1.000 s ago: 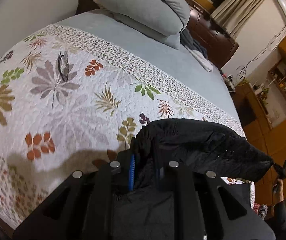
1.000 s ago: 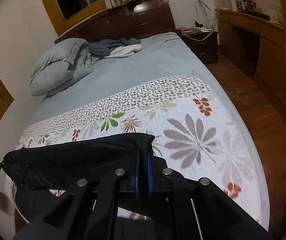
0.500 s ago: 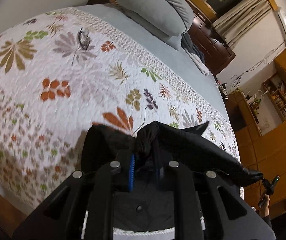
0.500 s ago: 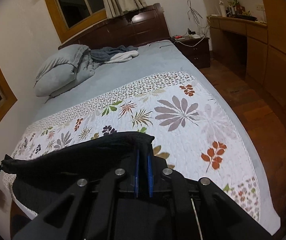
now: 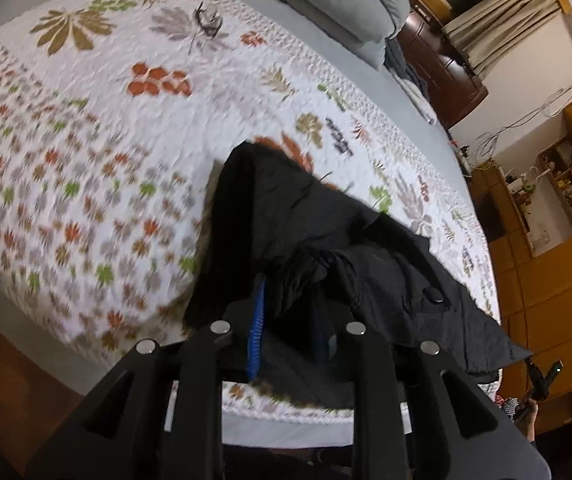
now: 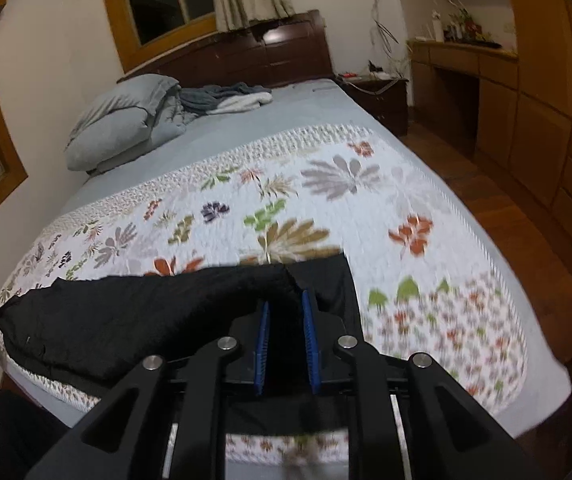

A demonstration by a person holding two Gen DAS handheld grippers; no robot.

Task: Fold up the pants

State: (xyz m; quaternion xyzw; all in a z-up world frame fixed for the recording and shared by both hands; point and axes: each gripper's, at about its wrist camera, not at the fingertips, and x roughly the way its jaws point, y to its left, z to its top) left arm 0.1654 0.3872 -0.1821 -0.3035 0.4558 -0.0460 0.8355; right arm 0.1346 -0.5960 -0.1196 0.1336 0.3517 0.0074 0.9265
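2 grippers over 1 pair of black pants, both pointed down at a bed.

Left wrist view, left to right:
- Floral quilt (image 5: 86, 152), ahead and to the left of the left gripper (image 5: 286, 320); white ground, leaf prints, blurred.
- Left gripper: jaws just been opening, now a narrow gap; bunched black cloth between the blue pads (image 5: 256, 328). Cannot tell whether pads press on it.
- Black pants (image 5: 318, 216): lying on quilt directly ahead of the gripper, 1 end folded toward far left, rest trailing to the right along the bed's near edge.
- Grey pillow (image 5: 350, 4), far ahead, upper middle.
- Curtain (image 5: 502, 16) and wooden cabinets (image 5: 558, 264), far right.

Right wrist view, left to right:
- Pants (image 6: 126, 312): spread left of the right gripper (image 6: 286, 312) to the bed's left edge; waist hump just ahead of the fingertips, 1 flat panel just to its right.
- Pillow (image 6: 118, 124), far ahead on the left.
- Right gripper: jaws just been opening, pads (image 6: 263, 344) parted slightly; black cloth between them, no clear pinch.
- Quilt (image 6: 366, 208), ahead and to the right.
- Dark headboard (image 6: 270, 56), far ahead.
- Wooden floor (image 6: 526, 248), right.
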